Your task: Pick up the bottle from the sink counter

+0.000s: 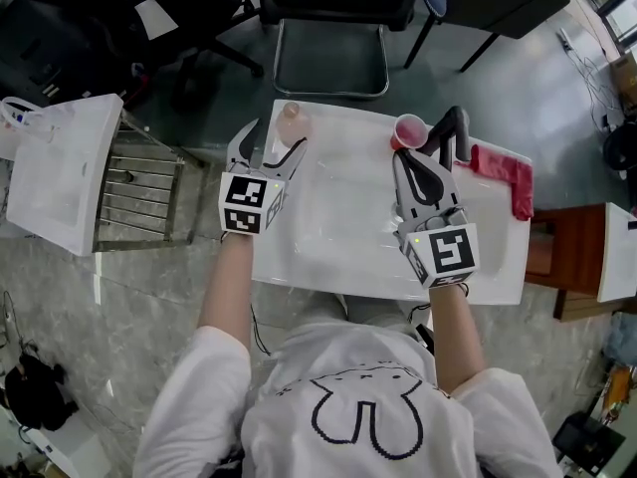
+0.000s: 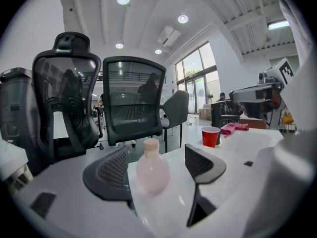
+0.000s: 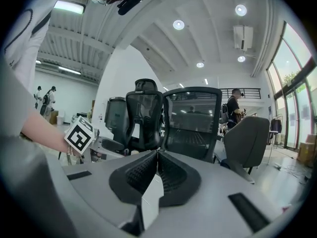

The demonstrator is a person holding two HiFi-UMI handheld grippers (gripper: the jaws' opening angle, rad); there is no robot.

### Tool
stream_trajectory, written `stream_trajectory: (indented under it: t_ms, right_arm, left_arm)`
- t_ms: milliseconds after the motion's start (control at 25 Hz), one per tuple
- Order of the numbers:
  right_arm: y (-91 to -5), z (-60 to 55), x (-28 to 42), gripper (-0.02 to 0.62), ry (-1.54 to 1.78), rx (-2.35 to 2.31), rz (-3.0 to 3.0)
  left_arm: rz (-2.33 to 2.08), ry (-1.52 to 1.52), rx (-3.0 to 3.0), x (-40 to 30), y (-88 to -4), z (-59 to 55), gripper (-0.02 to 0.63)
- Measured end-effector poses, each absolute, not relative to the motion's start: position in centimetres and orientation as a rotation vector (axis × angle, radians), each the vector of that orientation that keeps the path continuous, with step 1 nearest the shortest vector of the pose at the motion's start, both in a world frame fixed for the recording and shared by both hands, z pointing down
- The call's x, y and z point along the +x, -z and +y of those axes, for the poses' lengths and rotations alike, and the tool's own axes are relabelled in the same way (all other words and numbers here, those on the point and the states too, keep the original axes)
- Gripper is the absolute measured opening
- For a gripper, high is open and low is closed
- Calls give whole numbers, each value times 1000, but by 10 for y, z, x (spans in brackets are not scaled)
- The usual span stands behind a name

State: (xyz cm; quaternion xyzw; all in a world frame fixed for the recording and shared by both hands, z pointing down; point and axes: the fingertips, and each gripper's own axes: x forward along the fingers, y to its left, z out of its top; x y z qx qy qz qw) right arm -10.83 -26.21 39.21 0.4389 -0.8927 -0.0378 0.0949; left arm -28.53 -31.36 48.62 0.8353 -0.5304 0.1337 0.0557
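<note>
A small, round, pale pink bottle [image 1: 292, 121] stands upright at the far left corner of the white sink counter [image 1: 348, 237]. My left gripper [image 1: 276, 139] is right at it, its jaws spread wide. In the left gripper view the bottle [image 2: 151, 171] stands between the two dark pads [image 2: 113, 175] with a gap on each side, so nothing presses on it. My right gripper [image 1: 450, 137] hovers over the right part of the counter. In the right gripper view it [image 3: 157, 157] is shut, pad against pad, with nothing held.
A red cup [image 1: 409, 130] stands at the counter's far edge, near the right gripper, and shows in the left gripper view as the cup [image 2: 210, 136]. A red cloth [image 1: 506, 177] lies at the right end. Office chairs [image 1: 333, 28] stand beyond the counter, a wire rack [image 1: 139, 192] to its left.
</note>
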Motion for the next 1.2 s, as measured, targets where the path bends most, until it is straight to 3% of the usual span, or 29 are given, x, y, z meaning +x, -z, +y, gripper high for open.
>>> stream_trajectory:
  t_ms: [560,1200]
  right_arm:
    - [-417,-277,-109,31,29,1259,-2657]
    - [-428,-282,-98,31,-6,1238,-2646]
  left_arm:
    - [-1581,-636,2346,-271,-555,-359,356]
    - [-1495,-859,2175,-271,-595,-383,414]
